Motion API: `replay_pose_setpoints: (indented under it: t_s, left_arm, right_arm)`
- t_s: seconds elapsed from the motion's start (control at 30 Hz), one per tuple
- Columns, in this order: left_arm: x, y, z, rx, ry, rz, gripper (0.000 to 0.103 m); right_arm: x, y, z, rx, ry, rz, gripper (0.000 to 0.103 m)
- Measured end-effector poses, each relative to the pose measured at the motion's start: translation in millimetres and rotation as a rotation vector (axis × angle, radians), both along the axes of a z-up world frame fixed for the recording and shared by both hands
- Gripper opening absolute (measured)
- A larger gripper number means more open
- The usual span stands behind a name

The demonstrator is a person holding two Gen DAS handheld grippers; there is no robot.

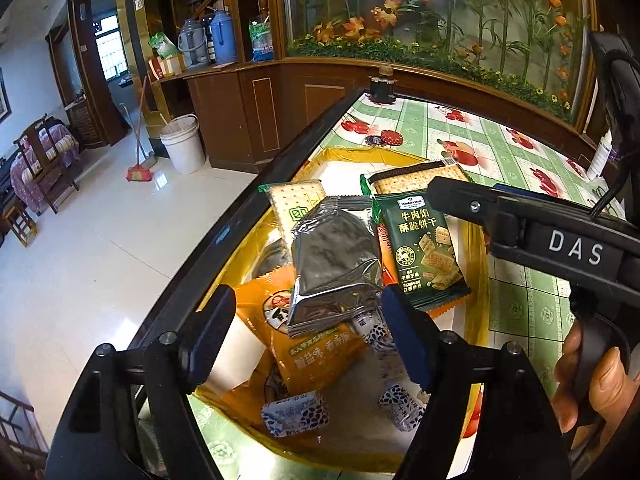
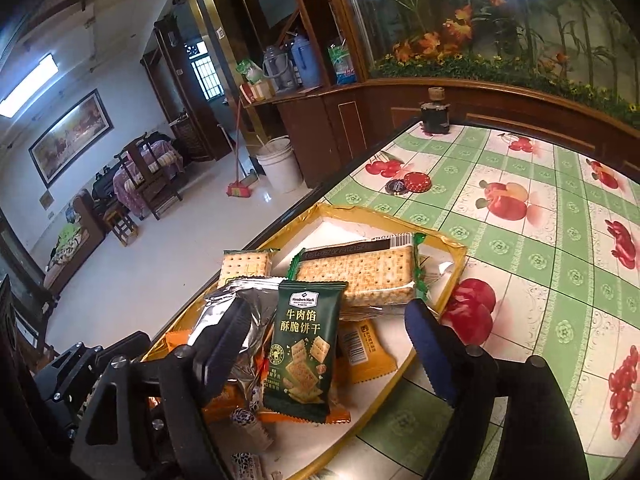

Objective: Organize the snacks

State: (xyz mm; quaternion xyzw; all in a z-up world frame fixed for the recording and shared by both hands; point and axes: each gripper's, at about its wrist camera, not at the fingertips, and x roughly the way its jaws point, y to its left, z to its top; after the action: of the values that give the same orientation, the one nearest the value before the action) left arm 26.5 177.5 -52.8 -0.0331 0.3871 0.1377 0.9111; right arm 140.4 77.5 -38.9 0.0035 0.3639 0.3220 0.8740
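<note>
A gold-rimmed tray (image 1: 478, 276) (image 2: 452, 280) on the table holds a pile of snacks. A silver foil packet (image 1: 334, 268) (image 2: 236, 312) lies on top, beside a dark green cracker packet (image 1: 424, 256) (image 2: 304, 344). Clear packs of square crackers (image 1: 292, 208) (image 2: 360, 276) lie behind. Orange packets (image 1: 316, 356) (image 2: 364, 352) and small spotted candies (image 1: 296, 416) lie underneath. My left gripper (image 1: 308, 340) is open just above the silver packet's near end. My right gripper (image 2: 320, 356) is open above the green packet; its finger also shows in the left wrist view (image 1: 460, 196).
The table has a green checked fruit-print cloth (image 2: 532, 248). A red round tin (image 2: 416, 181) and a dark lid lie beyond the tray. A dark jar (image 2: 434, 118) stands at the far edge. The table's left edge drops to a tiled floor with a white bucket (image 1: 182, 144).
</note>
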Motion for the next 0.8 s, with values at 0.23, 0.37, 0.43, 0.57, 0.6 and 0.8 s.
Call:
replay_pose_setpoints:
  t_s: [0.23,0.37,0.43,0.57,0.6,0.8]
  left_arm:
    - [-19.1,-4.1,16.8,0.031,-0.052,0.01,0.079]
    - [-29.5,-6.2,25.2,0.047,-0.079,0.013,0.08]
    - [-34.1,-7.1,28.9,0.052,-0.093,0.015,0.08]
    - [-43.2,-11.7,35.7,0.073,-0.119,0.018,0.084]
    - [-45.7,-12.9,37.6,0.078,-0.128,0.018,0.084]
    - [-59.1,-19.5,47.3,0.089,-0.159,0.009,0.084]
  right_arm:
    - [-14.8,-6.1,9.7,-0.011,-0.021,0.013,0.089]
    - [-26.1,-11.1,12.9,-0.008,-0.033,0.031,0.09]
    - [-31.3,-14.7,13.5,0.002,-0.033,0.042,0.091]
    - [-43.1,-21.4,14.3,0.017,-0.041,0.091,0.092]
    - [-46.2,-23.3,14.8,0.016,-0.046,0.103,0.093]
    - [-60.7,-36.5,21.9,0.05,-0.069,0.127,0.095]
